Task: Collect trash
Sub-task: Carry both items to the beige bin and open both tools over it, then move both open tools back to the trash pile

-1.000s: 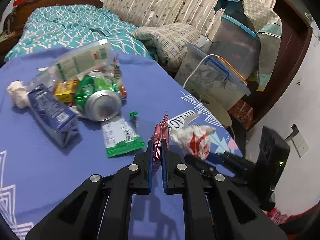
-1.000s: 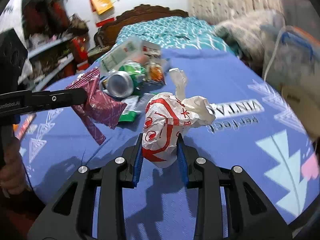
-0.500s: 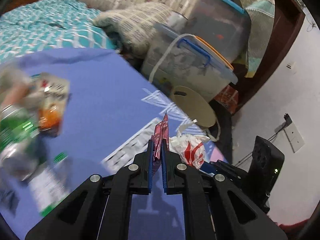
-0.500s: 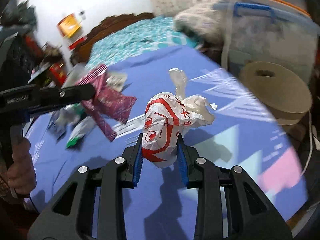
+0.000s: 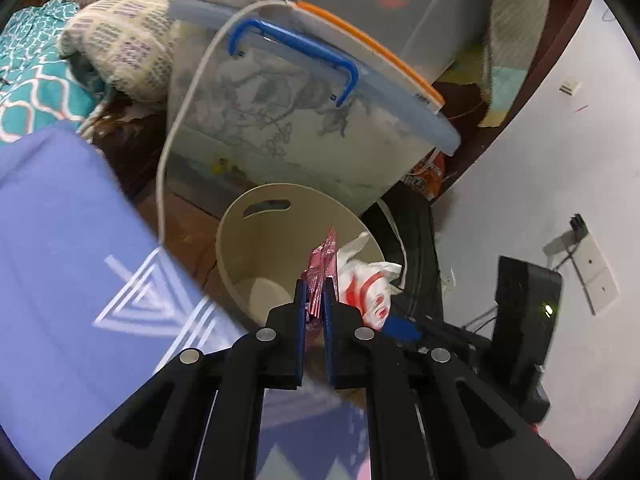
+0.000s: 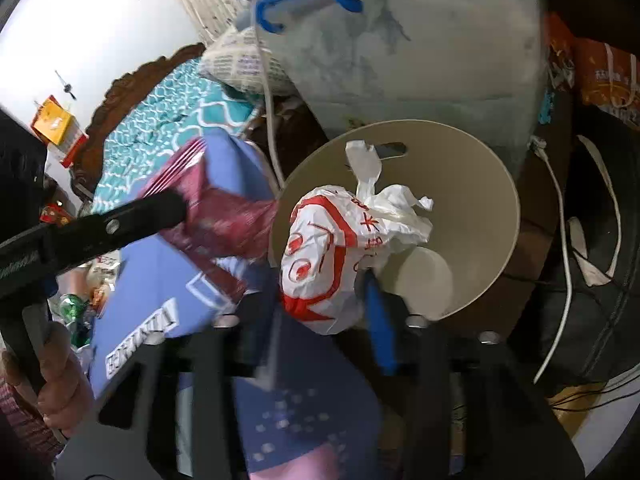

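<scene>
While clamped: crinkly foil wrapper [image 5: 320,276], crumpled plastic bag [image 6: 336,248], above round bin [image 6: 480,184].

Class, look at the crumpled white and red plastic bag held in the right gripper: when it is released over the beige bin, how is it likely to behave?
The crumpled plastic bag looks thin and creased, so probably light and floppy. The right gripper dents its sides, suggesting it squashes easily. Its loose tail sticks up, so it may drift rather than drop straight into the beige bin.
</scene>
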`<action>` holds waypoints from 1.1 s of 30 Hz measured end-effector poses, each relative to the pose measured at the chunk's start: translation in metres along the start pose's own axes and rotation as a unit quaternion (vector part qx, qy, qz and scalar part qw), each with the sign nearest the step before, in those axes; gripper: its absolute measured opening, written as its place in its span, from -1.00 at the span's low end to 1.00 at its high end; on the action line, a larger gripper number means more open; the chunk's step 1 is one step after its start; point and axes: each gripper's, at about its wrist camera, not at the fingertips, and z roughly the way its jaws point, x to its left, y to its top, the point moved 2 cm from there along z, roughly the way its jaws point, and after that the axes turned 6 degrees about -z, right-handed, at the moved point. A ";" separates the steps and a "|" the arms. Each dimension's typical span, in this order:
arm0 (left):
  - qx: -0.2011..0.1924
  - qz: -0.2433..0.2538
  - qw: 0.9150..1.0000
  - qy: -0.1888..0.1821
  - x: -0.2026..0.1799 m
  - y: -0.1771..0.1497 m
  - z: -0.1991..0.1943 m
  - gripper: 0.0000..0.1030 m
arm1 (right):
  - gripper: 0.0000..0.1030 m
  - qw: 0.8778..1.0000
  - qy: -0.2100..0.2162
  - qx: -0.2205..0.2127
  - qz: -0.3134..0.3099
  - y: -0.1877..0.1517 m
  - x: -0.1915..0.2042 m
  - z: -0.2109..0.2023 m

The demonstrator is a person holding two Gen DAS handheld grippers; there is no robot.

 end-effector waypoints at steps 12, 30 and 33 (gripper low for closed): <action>-0.030 0.025 0.998 0.055 0.010 -0.034 -0.041 0.07 | 0.19 0.997 0.016 -0.079 0.001 -0.017 0.021 -0.033; -0.208 -0.173 0.946 0.179 0.159 -0.223 -0.336 0.07 | 0.00 0.942 0.272 0.139 -0.137 -0.116 0.303 0.052; -0.234 -0.225 0.925 0.196 0.190 -0.246 -0.372 0.07 | 0.03 0.936 0.287 0.159 -0.126 -0.131 0.328 0.064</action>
